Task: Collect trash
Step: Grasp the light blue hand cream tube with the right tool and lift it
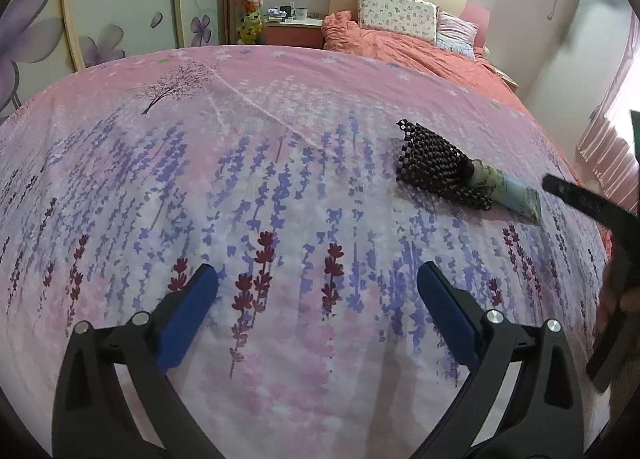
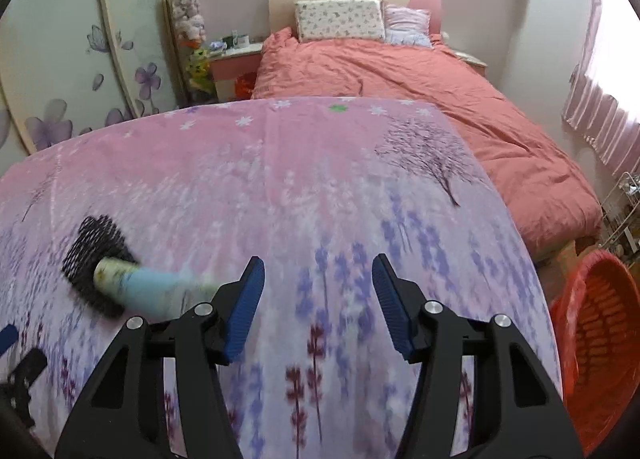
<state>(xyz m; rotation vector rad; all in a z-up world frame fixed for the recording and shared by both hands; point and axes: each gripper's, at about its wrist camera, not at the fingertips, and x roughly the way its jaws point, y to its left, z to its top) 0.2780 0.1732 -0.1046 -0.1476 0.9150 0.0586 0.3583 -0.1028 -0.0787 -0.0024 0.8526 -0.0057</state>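
Note:
A pale blue squeeze tube [image 1: 508, 195] with a floral print lies on the pink lavender-print sheet [image 1: 280, 179], its cap end resting on a piece of black foam mesh [image 1: 436, 163]. In the left wrist view my left gripper [image 1: 318, 279] hovers open over bare sheet, well short and left of both. Part of my right gripper [image 1: 580, 195] shows at the right edge, close to the tube's flat end. In the right wrist view the tube [image 2: 140, 287] and mesh [image 2: 96, 251] lie left of my right gripper [image 2: 318, 271], which is open with nothing between its blue pads.
A red plastic basket [image 2: 600, 339] stands on the floor off the sheet's right edge. Beyond the sheet is a bed with a coral duvet [image 2: 400, 91] and pillows. A nightstand [image 2: 236, 59] and flower-painted wardrobe doors [image 2: 80, 79] are at the back left.

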